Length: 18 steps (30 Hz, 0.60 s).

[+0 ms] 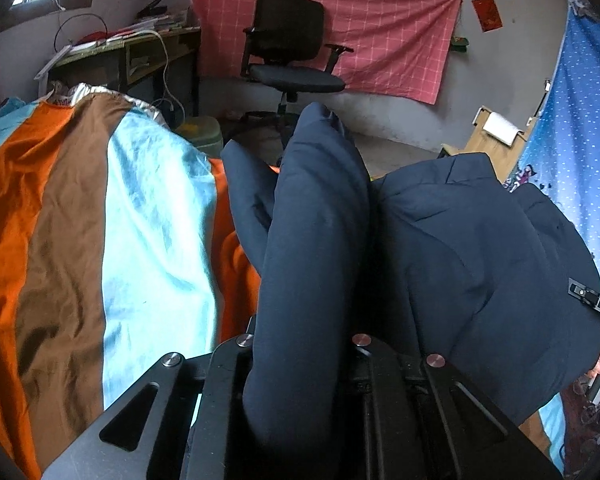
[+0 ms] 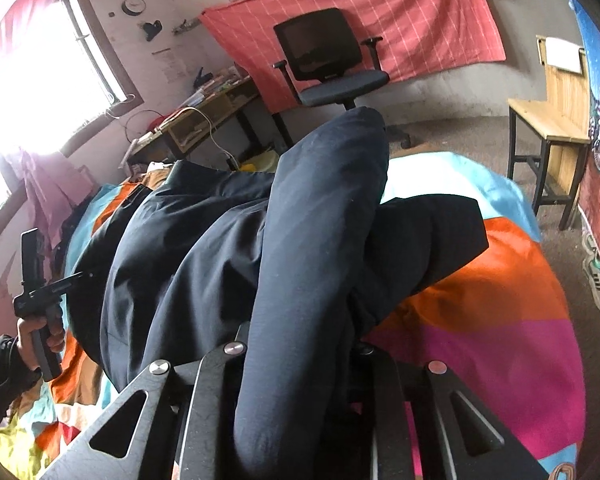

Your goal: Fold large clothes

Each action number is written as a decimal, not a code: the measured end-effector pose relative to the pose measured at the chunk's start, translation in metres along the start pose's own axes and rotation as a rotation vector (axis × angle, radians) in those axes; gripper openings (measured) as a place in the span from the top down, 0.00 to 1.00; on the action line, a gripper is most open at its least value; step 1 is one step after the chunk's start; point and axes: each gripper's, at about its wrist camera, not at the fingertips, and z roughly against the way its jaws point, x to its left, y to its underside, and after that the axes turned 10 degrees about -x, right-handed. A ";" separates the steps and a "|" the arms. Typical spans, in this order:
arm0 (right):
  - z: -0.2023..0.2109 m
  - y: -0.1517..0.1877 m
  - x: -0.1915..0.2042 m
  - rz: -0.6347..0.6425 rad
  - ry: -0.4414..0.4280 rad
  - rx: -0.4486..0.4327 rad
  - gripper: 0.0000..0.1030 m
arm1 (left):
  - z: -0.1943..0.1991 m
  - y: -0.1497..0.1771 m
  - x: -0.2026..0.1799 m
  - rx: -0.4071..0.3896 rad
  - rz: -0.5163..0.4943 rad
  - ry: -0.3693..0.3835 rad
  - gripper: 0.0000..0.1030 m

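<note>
A dark navy jacket [image 1: 480, 248] hangs lifted above a bed with a striped cover [image 1: 140, 220]. My left gripper [image 1: 304, 340] is shut on a thick fold of the jacket, which bulges up between the jaws and hides the fingertips. In the right wrist view my right gripper [image 2: 300, 360] is likewise shut on a rolled fold of the jacket [image 2: 188, 248], its tips hidden under the cloth. Each gripper shows in the other's view at the jacket's edge: the right one [image 1: 576, 292] held by a hand, the left one [image 2: 82, 276] held by a hand in a dark sleeve.
Beyond the bed cover [image 2: 500, 280] stands a black office chair [image 1: 292, 52] in front of a red checked cloth on the wall. A cluttered desk [image 1: 140, 48] is at the back left under a window. A wooden chair [image 2: 556, 120] and a sneaker [image 2: 598, 276] are at the right.
</note>
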 end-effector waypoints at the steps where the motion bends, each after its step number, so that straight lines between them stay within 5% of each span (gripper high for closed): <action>1: 0.005 -0.001 0.004 0.004 0.001 -0.004 0.82 | 0.003 -0.007 -0.005 -0.006 -0.001 0.004 0.89; 18: 0.050 0.003 0.020 0.038 0.024 -0.028 0.82 | 0.042 -0.005 -0.029 -0.014 0.002 0.043 0.89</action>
